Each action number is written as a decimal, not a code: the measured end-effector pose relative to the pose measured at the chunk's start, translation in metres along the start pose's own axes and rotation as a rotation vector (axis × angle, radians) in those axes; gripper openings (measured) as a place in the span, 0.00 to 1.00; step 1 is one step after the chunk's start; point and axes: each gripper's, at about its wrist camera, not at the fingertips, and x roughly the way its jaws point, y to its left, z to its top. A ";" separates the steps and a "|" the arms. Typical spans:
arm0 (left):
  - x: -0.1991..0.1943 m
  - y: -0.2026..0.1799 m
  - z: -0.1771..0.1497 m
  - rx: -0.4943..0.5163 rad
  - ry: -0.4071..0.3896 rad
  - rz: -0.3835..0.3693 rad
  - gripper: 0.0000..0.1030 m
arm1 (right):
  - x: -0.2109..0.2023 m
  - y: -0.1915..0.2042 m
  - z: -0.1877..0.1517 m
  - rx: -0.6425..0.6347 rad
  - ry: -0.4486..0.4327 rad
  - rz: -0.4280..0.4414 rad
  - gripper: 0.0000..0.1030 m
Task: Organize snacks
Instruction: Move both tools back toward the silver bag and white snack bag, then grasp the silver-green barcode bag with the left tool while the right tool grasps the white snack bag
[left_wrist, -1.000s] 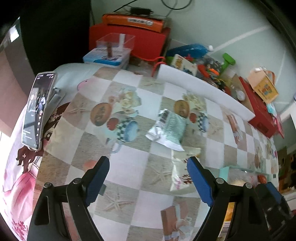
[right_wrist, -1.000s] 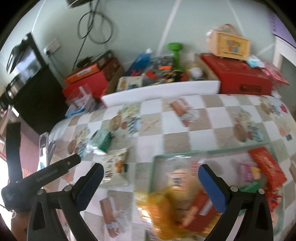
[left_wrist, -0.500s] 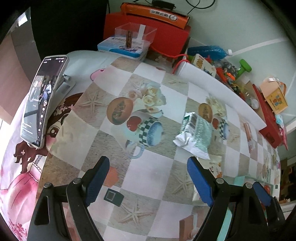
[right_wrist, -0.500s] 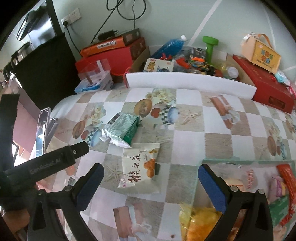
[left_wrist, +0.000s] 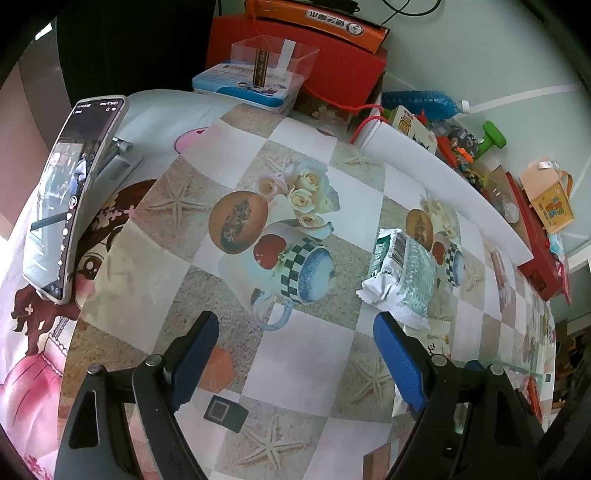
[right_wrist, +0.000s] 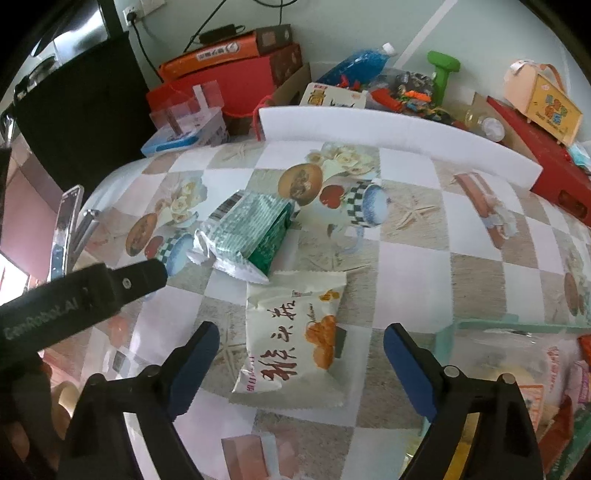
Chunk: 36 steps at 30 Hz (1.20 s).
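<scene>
The right tongs (right_wrist: 297, 354) are hanging over the table (right_wrist: 480, 236) with their jaws apart and nothing gripped; they have just been closing a little, and the white snack packet (right_wrist: 295, 332) is lying flat between the 2 blue pads at the lower middle of the right wrist view, not yet pinched. Just above it, touching its top edge, the green snack packet (right_wrist: 247, 229) is sitting tilted on the checked cloth. At the lower right of that view the clear bin (right_wrist: 480, 325) is already holding several snacks, so part of the sorting looks done, while these 2 packets appear to be left. The left tongs (left_wrist: 295, 354) are standing wide and empty at the bottom of the left wrist view, with the green packet at middle right, beyond the right-hand pad. A phone (left_wrist: 70, 192) is leaning on a stand at the left edge.
</scene>
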 end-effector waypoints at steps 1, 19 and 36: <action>0.001 -0.001 0.001 0.002 -0.001 -0.002 0.84 | 0.002 0.001 0.000 -0.005 0.003 -0.003 0.88; 0.013 -0.051 0.008 0.099 -0.014 -0.132 0.84 | 0.013 -0.036 0.003 0.133 -0.021 -0.038 0.60; 0.050 -0.098 0.023 0.190 0.028 -0.119 0.65 | 0.013 -0.038 0.004 0.133 -0.061 -0.031 0.59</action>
